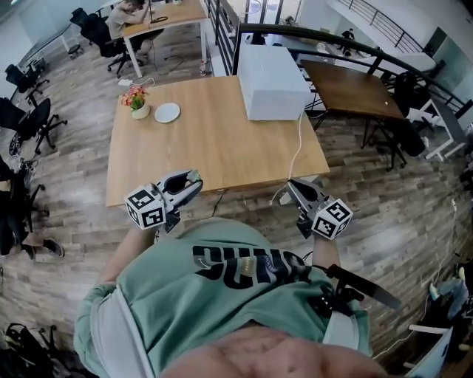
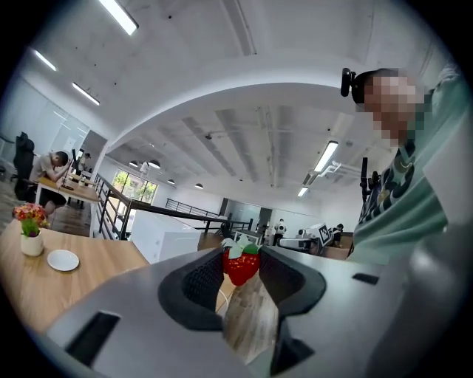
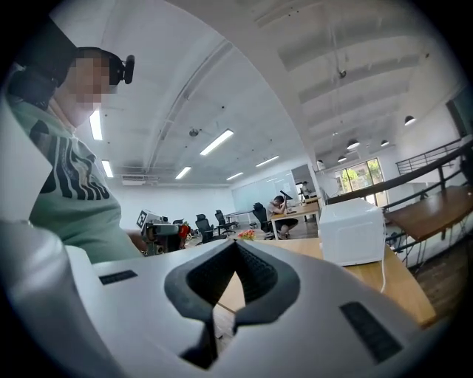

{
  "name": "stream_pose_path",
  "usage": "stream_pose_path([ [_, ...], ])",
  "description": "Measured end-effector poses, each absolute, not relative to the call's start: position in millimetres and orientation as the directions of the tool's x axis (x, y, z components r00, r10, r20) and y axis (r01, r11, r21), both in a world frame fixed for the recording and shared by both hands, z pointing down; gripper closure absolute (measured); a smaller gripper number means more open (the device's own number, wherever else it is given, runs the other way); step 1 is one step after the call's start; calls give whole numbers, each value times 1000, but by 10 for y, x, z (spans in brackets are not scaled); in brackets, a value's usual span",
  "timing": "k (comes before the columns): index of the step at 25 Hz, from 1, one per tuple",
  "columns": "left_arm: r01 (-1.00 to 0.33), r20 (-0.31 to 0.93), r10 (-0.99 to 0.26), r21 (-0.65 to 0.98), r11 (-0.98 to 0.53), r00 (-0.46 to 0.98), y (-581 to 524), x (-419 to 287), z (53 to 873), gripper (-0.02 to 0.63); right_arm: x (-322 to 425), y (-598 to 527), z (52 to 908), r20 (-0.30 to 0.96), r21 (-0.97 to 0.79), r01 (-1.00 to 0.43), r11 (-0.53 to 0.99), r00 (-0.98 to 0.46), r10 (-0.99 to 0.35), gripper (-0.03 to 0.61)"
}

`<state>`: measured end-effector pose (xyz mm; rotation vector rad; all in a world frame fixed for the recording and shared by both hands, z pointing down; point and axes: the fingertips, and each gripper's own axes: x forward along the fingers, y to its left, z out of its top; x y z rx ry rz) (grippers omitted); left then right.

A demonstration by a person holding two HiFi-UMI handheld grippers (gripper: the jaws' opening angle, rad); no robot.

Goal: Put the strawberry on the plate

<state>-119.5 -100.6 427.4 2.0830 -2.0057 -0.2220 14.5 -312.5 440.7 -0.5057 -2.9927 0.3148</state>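
A red strawberry [image 2: 242,267] with green leaves sits pinched between the pads of my left gripper [image 2: 242,255], held in the air near the table's front edge. In the head view that left gripper [image 1: 194,180] hovers just off the wooden table [image 1: 214,140]. The small white plate [image 1: 167,112] lies empty at the table's far left; the left gripper view shows this plate [image 2: 63,260] well ahead to the left. My right gripper [image 1: 293,186] hangs off the table's front right corner. In its own view the right gripper [image 3: 235,245] has its tips together with nothing between them.
A pot of flowers [image 1: 136,101] stands right beside the plate. A white box [image 1: 273,90] with a cable running down sits at the table's back right. Office chairs, other desks and a seated person [image 1: 127,16] lie beyond the table.
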Motion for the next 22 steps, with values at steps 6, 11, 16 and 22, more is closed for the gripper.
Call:
stream_pose_path([
  [6,-959,112,-993,284,-3,36,-1385,-1146,4339,460,103,-3426,4541,19,-246,354,902,-929,370,571],
  [11,-952,128,-989,305,-29,71,-1699,-1189,4372,460,170,-3610,4660,32,-280,317,906,-940,339,571],
  [16,-940,128,-982,329,-89,138,-1972,-1281,4455,460,214,-3819,4742,50,-286,254,924,-959,279,571],
  [22,-921,96,-975,357,-156,203,-2179,-1618,4555,460,-15,-3904,4757,89,-274,193,942,-970,225,571],
])
